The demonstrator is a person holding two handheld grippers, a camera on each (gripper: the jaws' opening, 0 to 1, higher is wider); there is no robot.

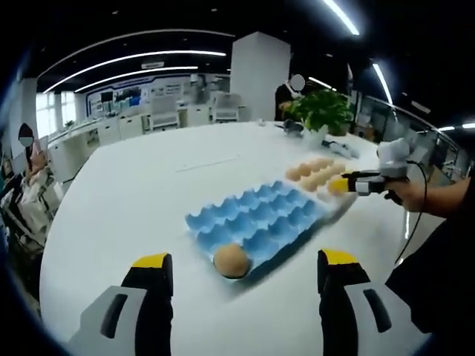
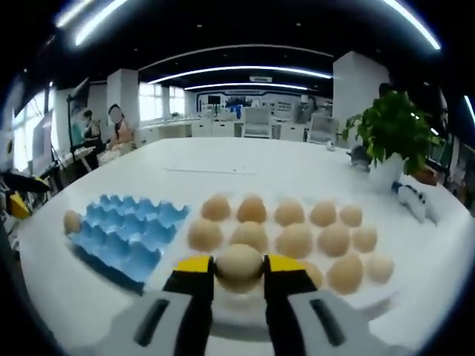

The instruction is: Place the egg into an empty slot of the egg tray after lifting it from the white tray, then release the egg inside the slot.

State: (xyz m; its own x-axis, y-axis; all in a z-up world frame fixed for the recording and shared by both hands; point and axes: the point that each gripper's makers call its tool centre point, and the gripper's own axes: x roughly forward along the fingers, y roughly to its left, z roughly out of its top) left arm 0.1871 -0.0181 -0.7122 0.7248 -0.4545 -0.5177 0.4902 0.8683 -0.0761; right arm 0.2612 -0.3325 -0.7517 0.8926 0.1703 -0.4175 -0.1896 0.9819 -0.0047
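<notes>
A blue egg tray (image 1: 256,219) lies on the white table with one brown egg (image 1: 231,260) in its near corner slot. My left gripper (image 1: 245,285) is open in front of that corner, holding nothing. Beyond the blue tray, the white tray (image 1: 343,205) carries several eggs, and my right gripper (image 1: 340,184) reaches over it from the right. In the right gripper view, my right gripper (image 2: 239,276) is shut on an egg (image 2: 239,265) at the near side of the white tray (image 2: 245,315), among several other eggs. The blue egg tray (image 2: 128,231) lies to its left.
A potted plant (image 2: 392,137) in a white pot stands at the table's far right, with a small dark object (image 2: 413,199) beside it. People sit at desks at the far left. A person's arm (image 1: 438,200) holds the right gripper.
</notes>
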